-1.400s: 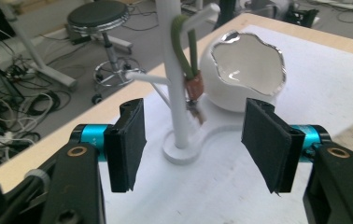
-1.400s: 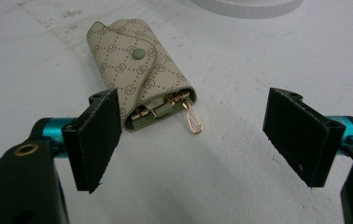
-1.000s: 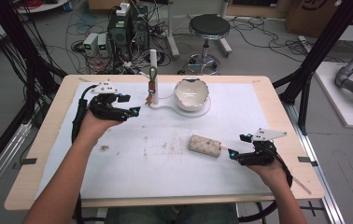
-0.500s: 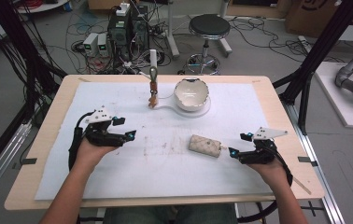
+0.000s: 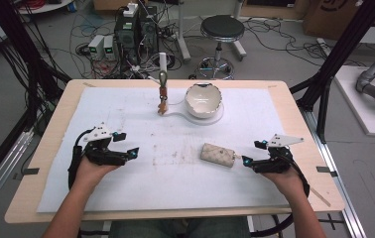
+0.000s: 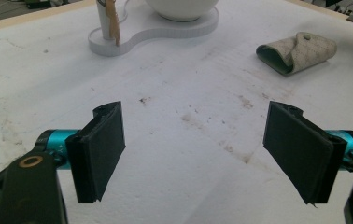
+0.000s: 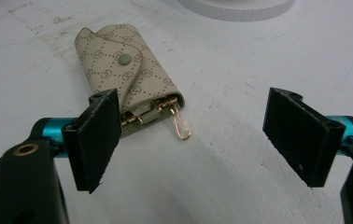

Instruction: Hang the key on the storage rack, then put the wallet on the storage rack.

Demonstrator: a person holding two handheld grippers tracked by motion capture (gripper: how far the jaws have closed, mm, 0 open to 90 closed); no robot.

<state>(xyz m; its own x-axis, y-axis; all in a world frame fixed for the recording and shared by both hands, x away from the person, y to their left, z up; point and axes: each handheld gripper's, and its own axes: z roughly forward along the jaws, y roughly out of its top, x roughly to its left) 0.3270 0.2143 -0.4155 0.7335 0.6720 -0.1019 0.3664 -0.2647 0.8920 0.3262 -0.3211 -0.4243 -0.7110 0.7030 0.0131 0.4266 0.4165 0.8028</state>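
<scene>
Resting on table: beige monogram-patterned key pouch with a green snap button [image 7: 128,77], lying flat on the stained white mat [image 5: 175,163], right of centre
Pouch state: flap snapped shut; at its open end brass key hooks sit inside, and one thin gold clip [image 7: 180,126] pokes out onto the mat
Right gripper [image 5: 249,153]: jaws wide, nothing between the pads; the pouch's open end lies just beyond the tip of one jaw, contact not judgeable; hand rests low on the mat
Left gripper [image 5: 126,144]: jaws wide and have just been opening, only bare mat between them; well apart from the pouch
White ceramic bowl [image 5: 204,99]: stands on a flat white base [image 5: 183,115] at the far side of the mat; rim chipped; contents cannot be told
Base post [image 6: 104,21]: short upright white tube at the base's small end, a brown strip hanging against it
Support: pale wooden tabletop [image 5: 299,124]
</scene>
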